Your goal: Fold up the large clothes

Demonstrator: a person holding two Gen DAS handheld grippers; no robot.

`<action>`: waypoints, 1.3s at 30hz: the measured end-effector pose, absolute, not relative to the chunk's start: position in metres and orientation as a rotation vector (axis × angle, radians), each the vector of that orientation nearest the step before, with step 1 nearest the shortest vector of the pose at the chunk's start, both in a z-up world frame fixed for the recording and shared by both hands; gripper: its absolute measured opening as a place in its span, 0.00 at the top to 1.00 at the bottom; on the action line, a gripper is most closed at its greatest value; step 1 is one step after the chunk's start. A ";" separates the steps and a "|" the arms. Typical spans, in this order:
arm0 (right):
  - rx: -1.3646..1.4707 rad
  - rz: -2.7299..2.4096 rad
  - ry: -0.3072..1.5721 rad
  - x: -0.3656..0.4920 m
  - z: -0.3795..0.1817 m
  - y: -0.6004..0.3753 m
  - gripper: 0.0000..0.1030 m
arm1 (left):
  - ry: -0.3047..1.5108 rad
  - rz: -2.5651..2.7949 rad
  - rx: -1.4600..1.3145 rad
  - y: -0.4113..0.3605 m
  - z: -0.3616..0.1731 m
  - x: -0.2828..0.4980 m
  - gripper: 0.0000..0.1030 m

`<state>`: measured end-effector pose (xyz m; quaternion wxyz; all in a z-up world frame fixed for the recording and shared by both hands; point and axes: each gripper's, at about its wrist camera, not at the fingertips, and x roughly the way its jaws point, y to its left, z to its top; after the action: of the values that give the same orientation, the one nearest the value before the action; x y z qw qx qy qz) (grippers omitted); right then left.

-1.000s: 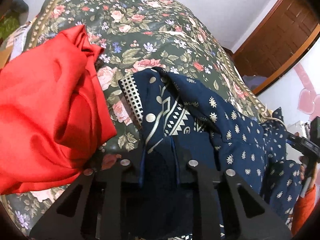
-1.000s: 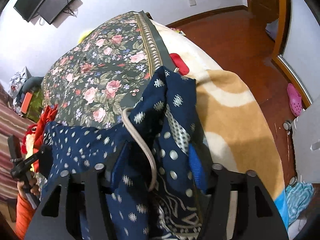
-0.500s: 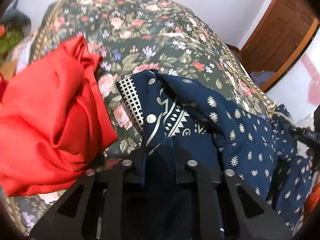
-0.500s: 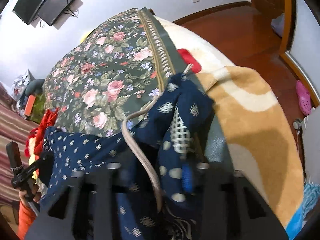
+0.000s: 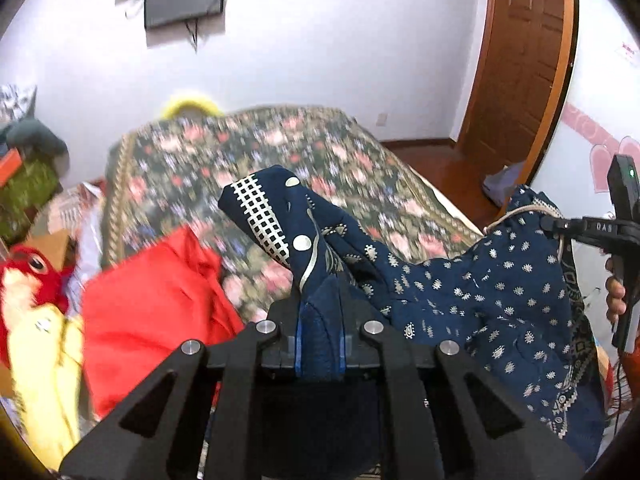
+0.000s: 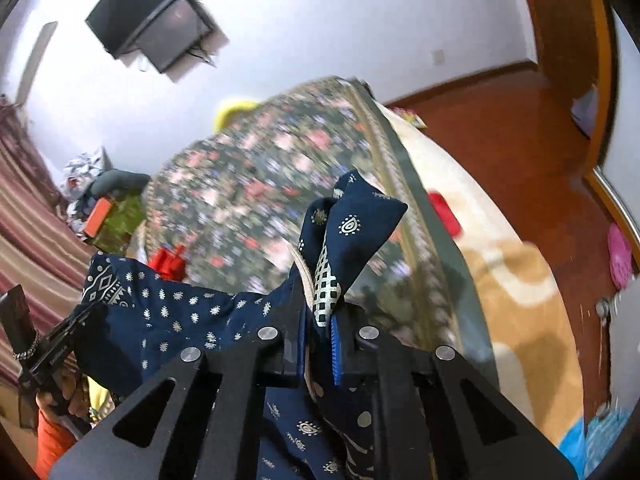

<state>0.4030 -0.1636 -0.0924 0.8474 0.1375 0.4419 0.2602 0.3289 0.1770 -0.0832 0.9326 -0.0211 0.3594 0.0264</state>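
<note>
**Navy garment hanging between two clamped grippers**

The navy printed garment (image 5: 480,292) is hanging above the floral bedspread (image 5: 248,160), stretched between the two grippers and sagging in the middle. Its long axis is running from one gripper across to the other, so neither hand is nearer: each is carrying one end.

The left gripper (image 5: 319,320) is pinching a bunched corner, with the checked border strip standing up just beyond the pads. Its jaws have just been closing further, and the cloth is filling the narrow gap between them. The right gripper (image 6: 316,332) is clamping the opposite end, checked trim and a pale drawstring (image 6: 302,276) caught together between the blue pads; its jaws have just been closing too, down to a tight pinch on the fabric.

In the left view the person's other hand (image 5: 616,292) is showing at the far end of the span, holding the right tool.

A red cloth (image 5: 156,312) is lying on the bed to the left, below the held garment and apart from it. The spread is probably the laying surface, so the coming move looks like carrying the span forward over it.
</note>
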 end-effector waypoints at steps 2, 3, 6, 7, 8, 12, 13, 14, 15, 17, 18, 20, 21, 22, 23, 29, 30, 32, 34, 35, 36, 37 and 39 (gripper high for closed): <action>0.265 0.561 0.907 0.409 -0.082 -0.150 0.92 | 0.714 0.077 -0.022 0.182 -0.074 0.328 0.89; 0.257 0.570 0.901 0.414 -0.078 -0.141 0.92 | 0.708 0.086 -0.018 0.186 -0.071 0.330 0.89; 0.236 0.579 0.892 0.430 -0.075 -0.120 0.92 | 0.709 0.129 -0.031 0.206 -0.068 0.345 0.89; 0.230 0.585 0.895 0.435 -0.076 -0.114 0.92 | 0.711 0.141 -0.030 0.210 -0.069 0.348 0.89; 0.217 0.597 0.905 0.443 -0.079 -0.103 0.92 | 0.712 0.156 -0.034 0.216 -0.070 0.354 0.89; 0.179 0.613 0.940 0.459 -0.095 -0.077 0.92 | 0.739 0.199 -0.087 0.245 -0.084 0.379 0.89; 0.163 0.609 0.949 0.464 -0.102 -0.071 0.92 | 0.750 0.209 -0.098 0.250 -0.091 0.383 0.89; 0.153 0.600 0.952 0.468 -0.107 -0.067 0.92 | 0.762 0.216 -0.106 0.255 -0.096 0.389 0.89; 0.146 0.590 0.954 0.471 -0.111 -0.065 0.92 | 0.776 0.227 -0.113 0.260 -0.103 0.394 0.89; 0.136 0.556 0.957 0.481 -0.122 -0.062 0.92 | 0.813 0.259 -0.124 0.272 -0.121 0.406 0.89; 0.136 0.538 0.961 0.488 -0.128 -0.062 0.92 | 0.828 0.272 -0.128 0.277 -0.130 0.409 0.89; 0.136 0.487 0.977 0.501 -0.143 -0.066 0.92 | 0.858 0.303 -0.139 0.286 -0.147 0.413 0.89; 0.137 0.464 0.990 0.508 -0.151 -0.069 0.92 | 0.870 0.312 -0.151 0.291 -0.155 0.414 0.89; 0.139 0.449 1.001 0.514 -0.156 -0.071 0.92 | 0.882 0.321 -0.164 0.296 -0.163 0.415 0.88; 0.145 0.424 1.023 0.520 -0.167 -0.076 0.92 | 0.895 0.329 -0.176 0.302 -0.171 0.415 0.88; 0.155 0.422 1.091 0.529 -0.195 -0.083 0.91 | 0.930 0.333 -0.243 0.314 -0.198 0.409 0.83; 0.142 0.424 1.085 0.527 -0.193 -0.082 0.90 | 0.927 0.333 -0.241 0.314 -0.199 0.408 0.83; 0.110 0.428 1.074 0.521 -0.186 -0.078 0.89 | 0.927 0.334 -0.220 0.312 -0.198 0.407 0.81; 0.077 0.440 1.076 0.515 -0.179 -0.073 0.88 | 0.941 0.340 -0.179 0.306 -0.195 0.404 0.75; 0.062 0.449 1.079 0.513 -0.176 -0.073 0.88 | 0.946 0.338 -0.165 0.303 -0.193 0.402 0.72; 0.046 0.452 1.081 0.511 -0.174 -0.072 0.88 | 0.951 0.335 -0.151 0.300 -0.191 0.400 0.70; 0.021 0.463 1.081 0.505 -0.168 -0.071 0.88 | 0.957 0.331 -0.135 0.297 -0.188 0.397 0.67; -0.003 0.480 1.072 0.495 -0.162 -0.070 0.88 | 0.957 0.315 -0.106 0.289 -0.179 0.388 0.62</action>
<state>0.4954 -0.0699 -0.1615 0.8326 -0.0012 0.5056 0.2264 0.3884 0.2891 -0.1787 0.8745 -0.0506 0.4581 0.1511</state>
